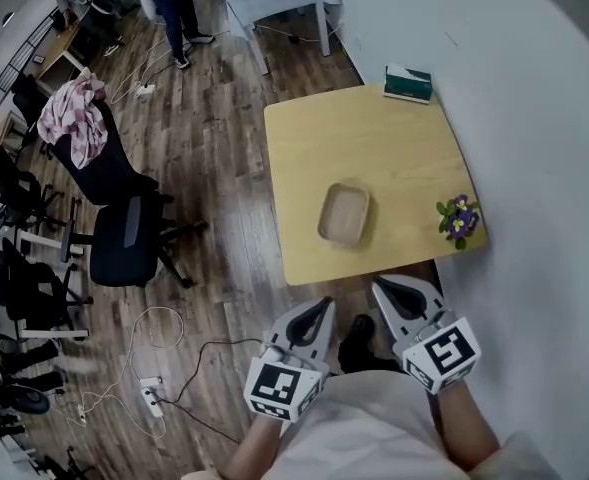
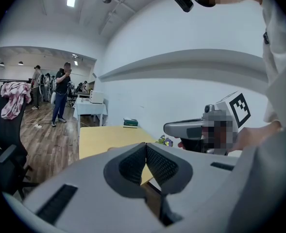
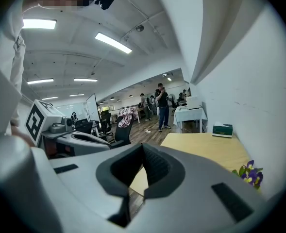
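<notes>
Occupying the middle of the head view, a square pale-wood table (image 1: 394, 138) stands against the white wall. A black office chair (image 1: 124, 223) with a pink cloth (image 1: 74, 116) over its back stands well apart on the plank floor.

Both tongs are held close to the person's body, short of the table's near edge and touching nothing. The left gripper (image 1: 323, 305) has its jaws pressed together on nothing, as its own view confirms (image 2: 145, 153). The right gripper (image 1: 380, 288) is likewise closed and empty (image 3: 143, 155).

The nearest item to them is a shallow tan tray (image 1: 344, 214). It is rectangular with rounded corners, lies flat near the table's front half and appears empty.

Handling judgement: the tray looks light and rigid, with a low raised rim. Its surface seems smooth, so it may slide on the tabletop if pushed. The rim of the near side offers the most accessible hold, one jaw inside and one outside.

A green tissue box (image 1: 408, 84) sits at the far right corner. A small purple flower sprig (image 1: 459, 218) sits at the right edge, near the tray but apart from it.

Markings: the cubes on the tongs bear black-and-white square patterns only. Any print on the tissue box is too small to read. No brand is legible.
</notes>
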